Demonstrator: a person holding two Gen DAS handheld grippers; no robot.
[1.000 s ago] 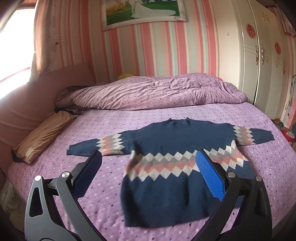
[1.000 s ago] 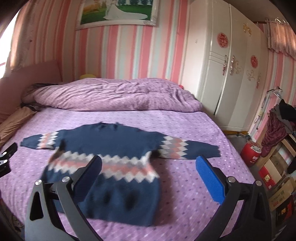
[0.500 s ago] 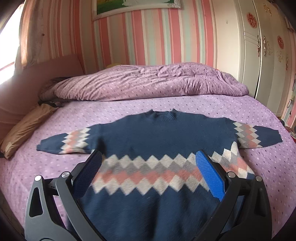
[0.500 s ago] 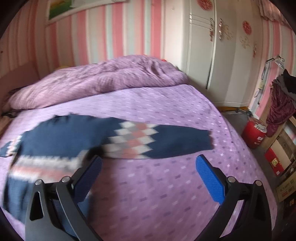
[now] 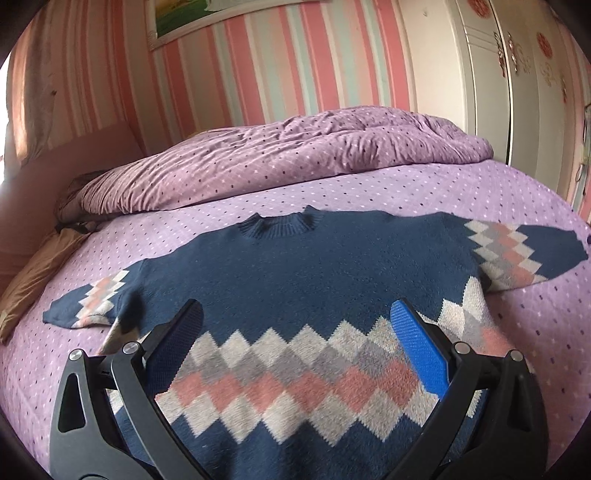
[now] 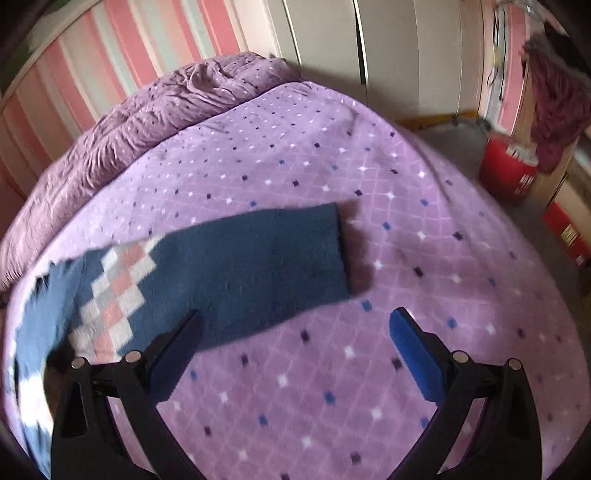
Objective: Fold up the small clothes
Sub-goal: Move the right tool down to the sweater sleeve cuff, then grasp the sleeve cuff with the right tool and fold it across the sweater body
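Left wrist view: bed point(image 5: 424, 192) with a purple dotted cover fills most of the frame, bunched purple duvet point(image 5: 280, 155) piled at its far end against a pink striped wall point(image 5: 277, 66). White wardrobe point(image 5: 517, 81) at right. A picture frame point(image 5: 192, 22) hangs high on the wall, only its lower edge in view. Tan pillow point(image 5: 33, 273) at the left edge of the bed. Navy sweater point(image 5: 295, 273) with a pink, grey and white diamond band lies flat on the cover, collar pointing toward the duvet, both sleeves spread out sideways. Left gripper point(image 5: 295, 325) hangs above the sweater's chest, just over the diamond band, jaws spread wide, nothing between them; contact with the fabric not clear.

Right wrist view, blurred: same bed point(image 6: 406, 184) and duvet point(image 6: 155, 110), wardrobe point(image 6: 369, 44) behind. Red canister point(image 6: 508, 166) on the floor at right, dark red clothes point(image 6: 557, 99) hanging above it. One sleeve of the sweater point(image 6: 236, 273) lies flat on the cover, its cuff end toward the right. Right gripper point(image 6: 293, 332) sits low over the sleeve's near edge, jaws released and wide apart, gripping nothing; the left finger point(image 6: 177, 350) overlaps the sleeve edge, the right finger point(image 6: 413, 350) is over bare cover.
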